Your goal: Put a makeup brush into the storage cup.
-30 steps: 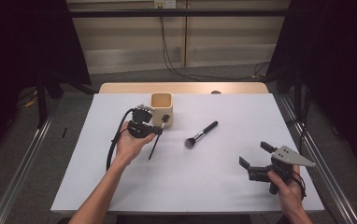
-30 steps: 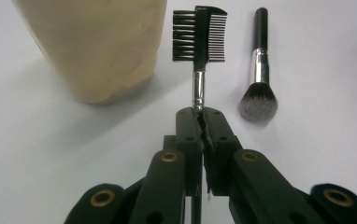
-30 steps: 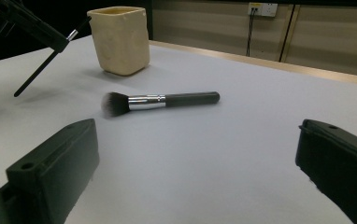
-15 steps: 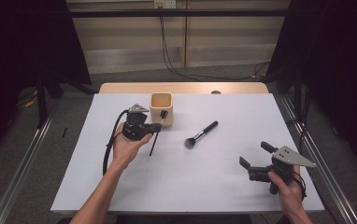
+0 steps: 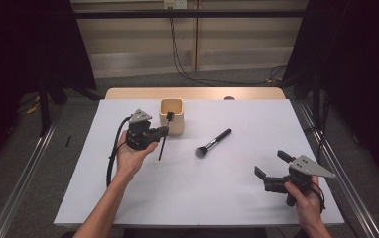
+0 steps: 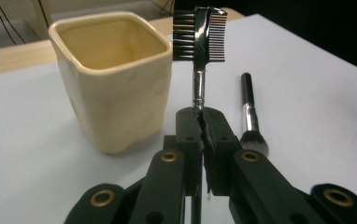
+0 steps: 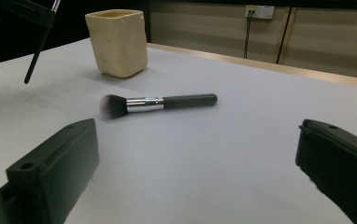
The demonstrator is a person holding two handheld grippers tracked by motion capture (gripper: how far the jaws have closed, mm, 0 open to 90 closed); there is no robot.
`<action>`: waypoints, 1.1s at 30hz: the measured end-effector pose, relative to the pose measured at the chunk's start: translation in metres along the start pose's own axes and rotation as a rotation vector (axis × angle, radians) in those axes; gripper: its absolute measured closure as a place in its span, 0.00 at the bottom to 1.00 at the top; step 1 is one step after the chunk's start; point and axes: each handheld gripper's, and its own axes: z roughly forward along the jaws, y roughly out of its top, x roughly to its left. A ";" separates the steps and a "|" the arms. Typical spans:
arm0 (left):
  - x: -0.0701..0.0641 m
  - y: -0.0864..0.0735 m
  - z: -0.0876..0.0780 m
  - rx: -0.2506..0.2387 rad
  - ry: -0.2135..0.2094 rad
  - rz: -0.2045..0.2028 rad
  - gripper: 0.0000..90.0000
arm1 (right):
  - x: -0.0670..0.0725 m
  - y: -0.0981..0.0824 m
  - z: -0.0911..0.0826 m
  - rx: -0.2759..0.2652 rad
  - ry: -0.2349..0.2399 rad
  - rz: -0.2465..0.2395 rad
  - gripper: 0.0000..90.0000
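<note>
A: What are my jaws doing?

B: My left gripper (image 6: 200,122) is clamped on a brow comb-brush (image 6: 199,42), held just beside the cream ceramic cup (image 6: 113,79). My right gripper (image 5: 274,165) rests wide apart, empty, the powder brush (image 7: 155,103) lying on the white table (image 5: 202,193) ahead.

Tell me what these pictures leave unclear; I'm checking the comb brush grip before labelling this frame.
- Comb brush: left gripper view, the handle's lower part is hidden behind the left hand-held gripper, shut on it.
- Cream cup: left gripper view, its bottom inside is hidden by its own wall.
- Right hand-held gripper: right gripper view, both open jaws are cut off by the bottom edge.
- Makeup brush: high view, bristles too small to read.
</note>
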 end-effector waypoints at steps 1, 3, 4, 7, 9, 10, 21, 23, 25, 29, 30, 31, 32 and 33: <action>0.000 0.000 -0.001 -0.016 -0.002 0.002 0.96 | 0.000 0.000 0.000 0.001 -0.001 0.000 0.00; 0.000 0.000 -0.002 -0.035 0.006 0.017 0.96 | 0.000 0.000 0.000 -0.001 0.000 0.000 0.00; 0.000 0.001 -0.002 -0.050 0.007 0.017 0.96 | 0.000 0.000 0.000 0.000 0.000 0.000 0.00; 0.001 0.002 -0.004 -0.086 0.013 0.012 0.96 | 0.000 0.000 0.000 0.000 0.001 0.000 0.00; 0.000 0.003 -0.005 -0.108 0.014 0.015 0.96 | 0.000 0.000 0.000 0.000 0.000 0.000 0.00; 0.000 0.003 -0.005 -0.118 0.010 0.014 0.96 | 0.000 0.000 0.000 -0.001 0.001 0.001 0.00; 0.004 0.007 -0.015 -0.209 0.019 0.011 0.96 | 0.000 0.000 0.000 0.000 0.001 0.000 0.00; 0.005 0.009 -0.016 -0.219 0.020 0.005 0.96 | 0.000 0.000 0.000 -0.001 0.001 -0.001 0.00; 0.007 0.010 -0.017 -0.221 0.028 0.007 0.96 | 0.000 0.000 0.000 0.000 0.001 0.000 0.00; 0.006 0.016 -0.017 -0.240 0.033 0.014 0.96 | 0.000 0.000 0.001 -0.001 0.002 0.002 0.00; 0.006 0.018 -0.017 -0.242 0.035 0.022 0.96 | 0.000 0.000 0.001 -0.001 0.002 0.001 0.00; 0.005 0.019 -0.017 -0.246 0.032 0.020 0.96 | 0.000 0.000 0.001 -0.001 0.002 0.001 0.00; 0.006 0.021 -0.017 -0.248 0.019 0.020 0.96 | 0.000 0.000 0.001 -0.001 0.002 0.001 0.00; 0.005 0.023 -0.016 -0.246 0.015 0.020 0.96 | 0.000 0.000 0.001 -0.001 0.002 0.002 0.00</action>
